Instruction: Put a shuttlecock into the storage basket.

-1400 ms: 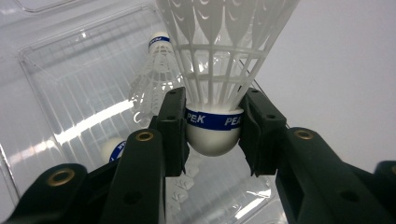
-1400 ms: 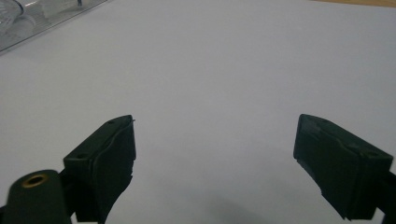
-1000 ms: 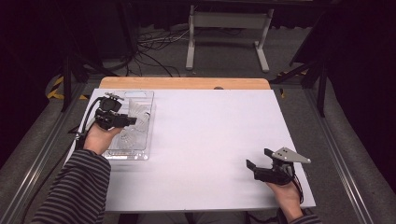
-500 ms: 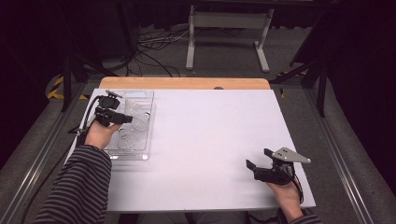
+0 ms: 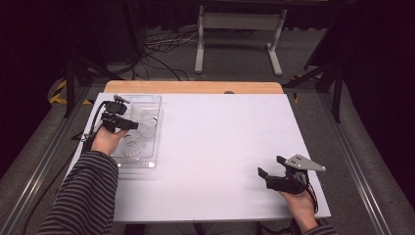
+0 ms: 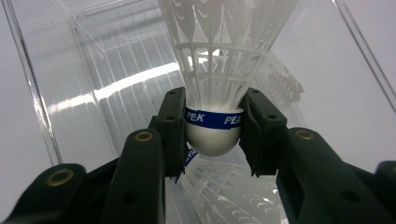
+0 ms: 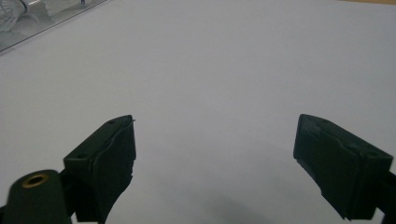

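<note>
Farther up the clear tray (image 5: 155, 128), left gripper (image 6: 212, 135) clamps a shuttlecock (image 6: 214, 133) above others; right gripper (image 7: 215, 154) gapes.

Room dark beyond table (image 5: 220, 147), white top, wooden strip (image 5: 195, 87) along far edge. Grey floor (image 5: 235, 54) behind; white metal stand (image 5: 238, 22) and loose cables (image 5: 161, 46) (tangled). Yellow-black tape (image 5: 59, 90) left.

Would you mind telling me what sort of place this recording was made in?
Probably a lab or studio: a white table stands amid dark curtains, cables trail on the floor, and each hand holds a camera gripper, left gripper and right gripper.
</note>
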The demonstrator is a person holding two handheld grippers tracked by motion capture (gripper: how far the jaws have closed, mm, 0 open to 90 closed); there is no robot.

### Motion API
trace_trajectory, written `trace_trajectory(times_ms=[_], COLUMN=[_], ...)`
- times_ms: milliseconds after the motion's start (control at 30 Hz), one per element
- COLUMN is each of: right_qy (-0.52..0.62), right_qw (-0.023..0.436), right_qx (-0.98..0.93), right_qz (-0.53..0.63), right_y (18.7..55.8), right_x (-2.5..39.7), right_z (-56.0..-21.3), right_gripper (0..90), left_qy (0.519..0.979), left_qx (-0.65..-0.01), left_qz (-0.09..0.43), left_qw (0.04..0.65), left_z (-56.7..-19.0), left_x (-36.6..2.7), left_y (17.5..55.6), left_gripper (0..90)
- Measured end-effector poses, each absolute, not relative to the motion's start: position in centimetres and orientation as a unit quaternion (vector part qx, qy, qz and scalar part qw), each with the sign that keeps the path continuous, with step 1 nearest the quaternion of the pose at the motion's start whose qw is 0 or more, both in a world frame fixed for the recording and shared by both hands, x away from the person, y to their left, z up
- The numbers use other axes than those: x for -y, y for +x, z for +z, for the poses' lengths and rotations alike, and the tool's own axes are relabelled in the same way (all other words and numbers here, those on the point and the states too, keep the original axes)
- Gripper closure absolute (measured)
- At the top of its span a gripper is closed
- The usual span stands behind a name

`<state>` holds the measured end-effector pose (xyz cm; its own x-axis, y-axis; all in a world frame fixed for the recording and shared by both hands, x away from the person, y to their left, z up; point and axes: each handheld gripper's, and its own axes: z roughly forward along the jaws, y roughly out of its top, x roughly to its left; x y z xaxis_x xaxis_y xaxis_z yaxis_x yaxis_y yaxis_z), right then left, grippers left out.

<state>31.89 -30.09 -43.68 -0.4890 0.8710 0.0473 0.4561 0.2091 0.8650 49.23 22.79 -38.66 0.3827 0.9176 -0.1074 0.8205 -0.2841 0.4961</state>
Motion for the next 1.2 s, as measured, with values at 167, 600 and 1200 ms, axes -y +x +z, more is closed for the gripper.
trace_trajectory(times_ms=[167, 600, 1200], right_qy=[0.447, 0.447, 0.449], right_qw=[0.234, 0.233, 0.236], right_qx=[-0.742, -0.742, -0.738], right_qz=[0.441, 0.441, 0.445], right_y=[31.9, 31.9, 31.8], right_x=[30.1, 30.1, 30.2], right_z=[-43.7, -43.7, -43.6], right_gripper=[13.9, 13.9, 13.9], left_qy=[0.795, 0.791, 0.792], left_qx=[-0.548, -0.548, -0.531], left_qz=[0.106, 0.106, 0.125], left_qw=[0.240, 0.252, 0.274], left_z=[-38.7, -38.5, -37.4], left_x=[-22.6, -22.7, -22.5], left_y=[49.3, 49.0, 47.9], left_gripper=[63.9, 43.9, 37.7])
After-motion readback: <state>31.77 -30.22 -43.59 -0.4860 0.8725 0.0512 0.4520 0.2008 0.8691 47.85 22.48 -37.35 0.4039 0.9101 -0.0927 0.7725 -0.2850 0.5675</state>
